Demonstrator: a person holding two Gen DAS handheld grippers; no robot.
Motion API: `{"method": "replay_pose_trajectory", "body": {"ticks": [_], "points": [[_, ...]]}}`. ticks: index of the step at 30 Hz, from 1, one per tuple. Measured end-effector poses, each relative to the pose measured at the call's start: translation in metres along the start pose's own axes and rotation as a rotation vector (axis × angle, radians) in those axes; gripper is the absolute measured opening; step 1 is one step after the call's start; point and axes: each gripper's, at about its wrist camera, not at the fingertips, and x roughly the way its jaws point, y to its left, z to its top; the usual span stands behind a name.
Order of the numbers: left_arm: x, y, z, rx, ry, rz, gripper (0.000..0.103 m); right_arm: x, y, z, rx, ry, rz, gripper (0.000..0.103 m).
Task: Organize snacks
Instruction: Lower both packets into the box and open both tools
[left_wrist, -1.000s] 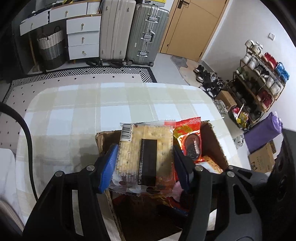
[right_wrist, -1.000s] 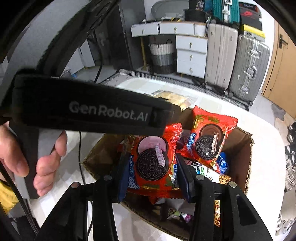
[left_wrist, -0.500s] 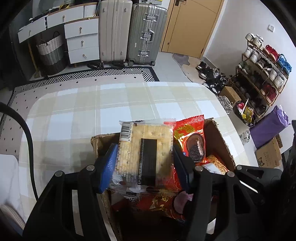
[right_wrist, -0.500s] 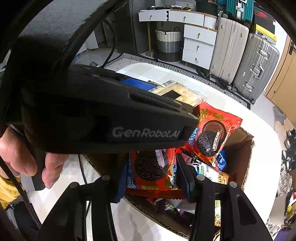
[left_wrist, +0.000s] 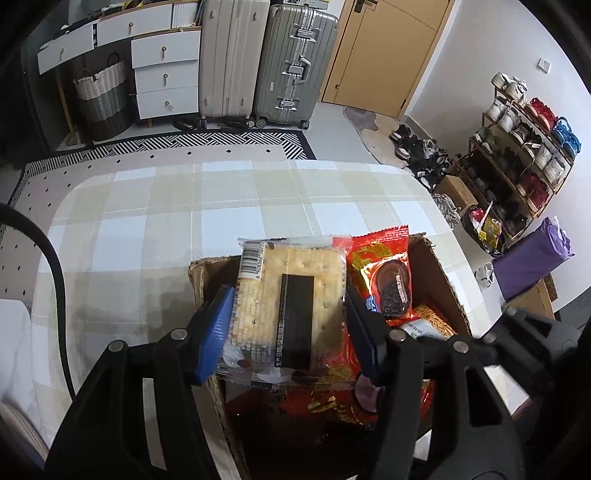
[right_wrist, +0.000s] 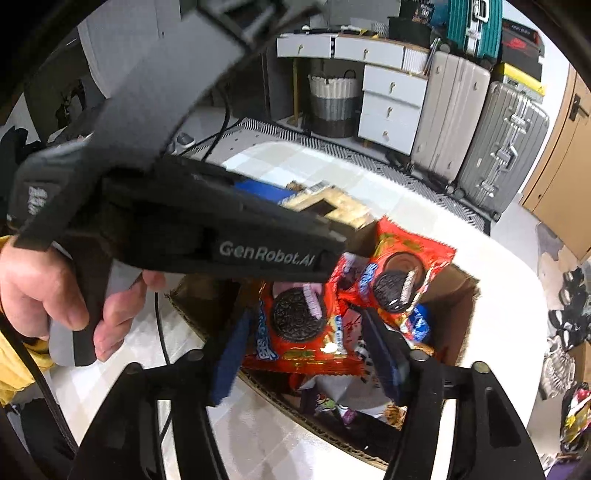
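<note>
My left gripper (left_wrist: 288, 328) is shut on a clear pack of square crackers (left_wrist: 291, 295) and holds it above an open cardboard box (left_wrist: 439, 269) of snacks. My right gripper (right_wrist: 310, 350) is shut on a red Oreo packet (right_wrist: 299, 325) over the same box (right_wrist: 461, 317). A second red Oreo packet (right_wrist: 402, 273) leans in the box behind it and also shows in the left wrist view (left_wrist: 388, 273). The left gripper's black body (right_wrist: 207, 236) crosses the right wrist view, with the cracker pack (right_wrist: 332, 206) at its tip.
The box stands on a table with a pale checked cloth (left_wrist: 184, 206). More packets (right_wrist: 343, 402) fill the box bottom. Beyond the table are suitcases (left_wrist: 266, 62), white drawers (left_wrist: 162, 77), a woven basket (left_wrist: 103, 99) and a shoe rack (left_wrist: 524, 147).
Both grippers have risen a little with their packets. The left gripper's body has shifted up and across the right wrist view. Both holds are unchanged.
</note>
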Motion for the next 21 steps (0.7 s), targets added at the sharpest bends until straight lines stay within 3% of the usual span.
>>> {"method": "replay_pose_trajectory", "body": {"ticks": [8, 21], "points": [[-0.001, 0.0, -0.008, 0.0, -0.003, -0.009, 0.056, -0.015, -0.008, -0.012, 0.043, -0.065, 0.002, 0.073], [-0.017, -0.005, -0.015, 0.034, 0.006, -0.013, 0.056, -0.019, -0.012, -0.011, 0.073, -0.101, -0.01, 0.073]]}}
